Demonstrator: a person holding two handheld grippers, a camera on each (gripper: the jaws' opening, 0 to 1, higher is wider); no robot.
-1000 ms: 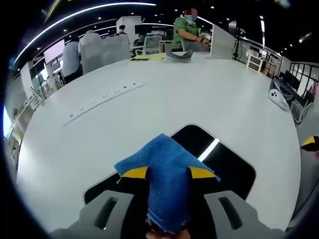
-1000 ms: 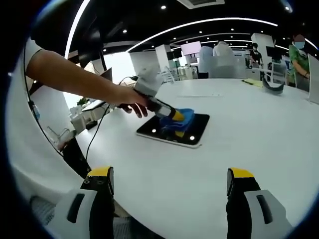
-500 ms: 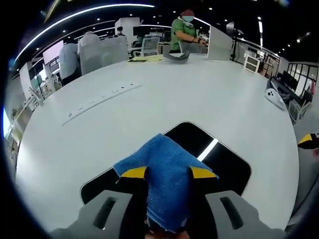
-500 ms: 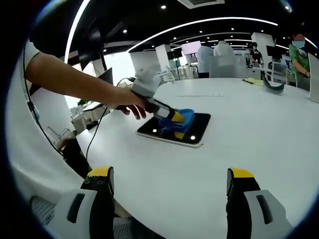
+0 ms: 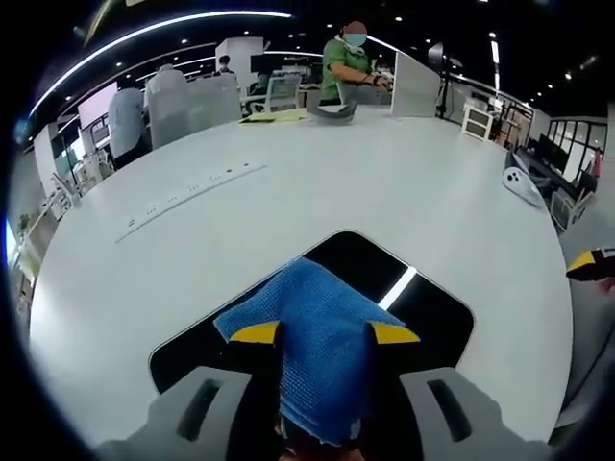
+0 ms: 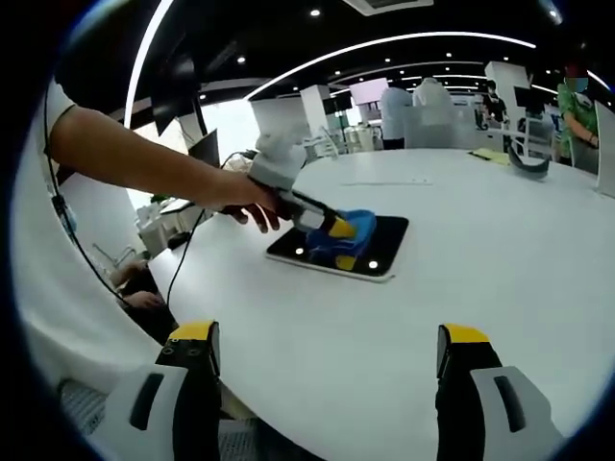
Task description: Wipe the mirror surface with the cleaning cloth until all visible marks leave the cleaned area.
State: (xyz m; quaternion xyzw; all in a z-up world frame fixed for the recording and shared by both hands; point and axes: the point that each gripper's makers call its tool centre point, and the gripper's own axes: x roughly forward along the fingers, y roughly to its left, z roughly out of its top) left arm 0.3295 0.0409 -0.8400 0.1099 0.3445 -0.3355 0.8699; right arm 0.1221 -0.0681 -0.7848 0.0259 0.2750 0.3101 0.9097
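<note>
A big round white table (image 5: 404, 192) is taking most of the left gripper view, and in the right gripper view the same table (image 6: 500, 288) is spreading under the right gripper's jaws. People in the background are standing or sitting at the far edge of the table in both views.

On the table the mirror (image 5: 428, 317) is lying flat, a dark rectangle with rounded corners that is reflecting a bright ceiling strip. In the right gripper view the mirror (image 6: 384, 245) is sitting well apart from the right gripper, near the person's hand (image 6: 235, 197).

The blue cleaning cloth (image 5: 317, 327) is lying on the mirror, with its near part bunched between the yellow-tipped jaws of the left gripper (image 5: 324, 334), which is clamping it. In the right gripper view the cloth (image 6: 351, 230) is pressing on the near-left part of the mirror under that gripper (image 6: 339, 244).

The right gripper (image 6: 330, 346) is hanging over the bare table with its jaws wide apart and holding nothing.
</note>
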